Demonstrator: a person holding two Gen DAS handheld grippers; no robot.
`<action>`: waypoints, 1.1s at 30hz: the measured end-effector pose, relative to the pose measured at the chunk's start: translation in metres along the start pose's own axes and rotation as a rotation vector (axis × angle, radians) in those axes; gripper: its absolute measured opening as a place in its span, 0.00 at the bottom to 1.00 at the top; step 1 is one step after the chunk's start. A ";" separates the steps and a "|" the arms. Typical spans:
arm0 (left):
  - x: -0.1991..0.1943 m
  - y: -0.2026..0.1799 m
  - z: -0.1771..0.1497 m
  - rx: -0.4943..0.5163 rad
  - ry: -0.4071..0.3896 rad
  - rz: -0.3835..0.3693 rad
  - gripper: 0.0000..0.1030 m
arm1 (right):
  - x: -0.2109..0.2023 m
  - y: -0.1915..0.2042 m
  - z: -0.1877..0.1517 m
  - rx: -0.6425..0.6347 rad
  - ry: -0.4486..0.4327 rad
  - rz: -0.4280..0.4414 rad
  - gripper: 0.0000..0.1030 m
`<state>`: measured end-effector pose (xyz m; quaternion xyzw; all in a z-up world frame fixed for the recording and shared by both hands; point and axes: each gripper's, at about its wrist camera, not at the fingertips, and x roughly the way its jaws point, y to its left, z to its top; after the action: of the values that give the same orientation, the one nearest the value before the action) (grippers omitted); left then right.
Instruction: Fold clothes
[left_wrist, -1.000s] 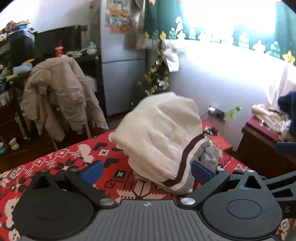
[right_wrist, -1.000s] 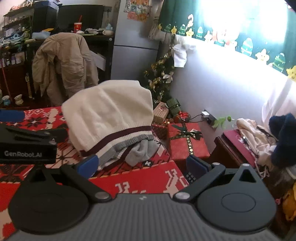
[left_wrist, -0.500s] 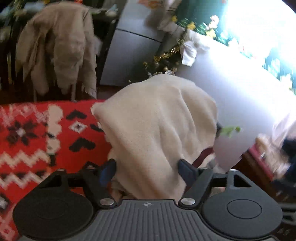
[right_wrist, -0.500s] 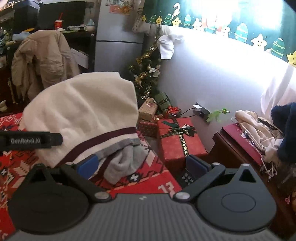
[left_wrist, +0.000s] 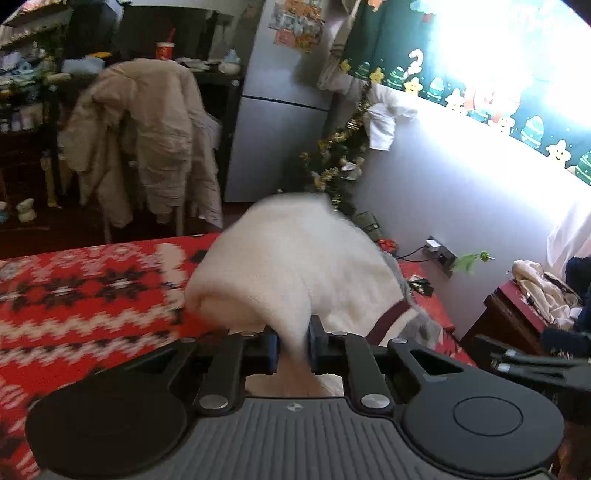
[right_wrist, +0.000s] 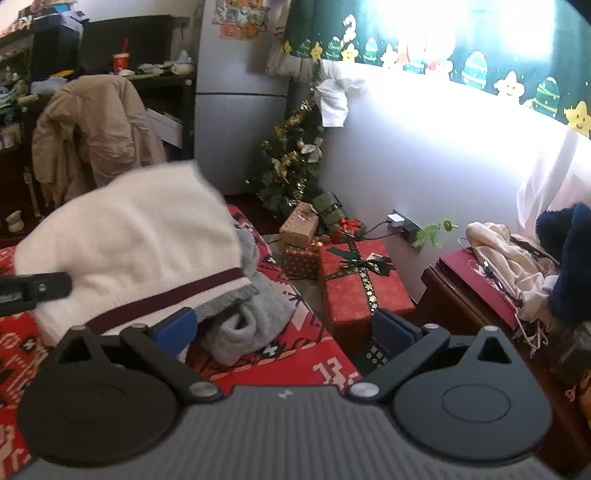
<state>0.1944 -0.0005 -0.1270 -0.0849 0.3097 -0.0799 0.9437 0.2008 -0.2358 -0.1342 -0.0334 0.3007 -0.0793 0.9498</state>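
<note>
A cream knitted sweater (left_wrist: 295, 266) with a maroon stripe and grey hem lies heaped on the red patterned blanket (left_wrist: 81, 295). My left gripper (left_wrist: 291, 350) is shut on a fold of the cream knit, which bunches up between its blue pads. In the right wrist view the same sweater (right_wrist: 136, 240) sits at the left, its grey hem (right_wrist: 251, 317) spilling toward the blanket's edge. My right gripper (right_wrist: 282, 330) stands open beside the hem, with nothing between its fingers. The left gripper's body (right_wrist: 33, 288) shows at the left edge.
A chair draped with a beige jacket (left_wrist: 147, 136) stands behind the bed, next to a grey fridge (left_wrist: 277, 122). Wrapped red gift boxes (right_wrist: 362, 284) and a small Christmas tree (right_wrist: 295, 166) sit on the floor at right. A dark side table (right_wrist: 480, 295) holds piled clothes.
My left gripper has moved in onto the sweater and shut on a fold of the cream knit. The right gripper stayed open and shifted slightly beside the hem.
</note>
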 end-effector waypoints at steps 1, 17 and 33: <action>-0.013 0.006 -0.004 -0.002 0.000 0.013 0.14 | -0.009 0.000 -0.001 0.000 -0.007 0.012 0.99; -0.194 0.100 -0.087 -0.116 0.004 0.188 0.14 | -0.146 0.063 -0.046 -0.001 0.000 0.276 0.99; -0.257 0.168 -0.150 -0.169 0.016 0.322 0.16 | -0.202 0.153 -0.102 -0.064 0.032 0.538 0.99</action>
<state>-0.0834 0.1980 -0.1349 -0.1128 0.3324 0.0978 0.9313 -0.0015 -0.0526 -0.1202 0.0189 0.3159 0.1852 0.9304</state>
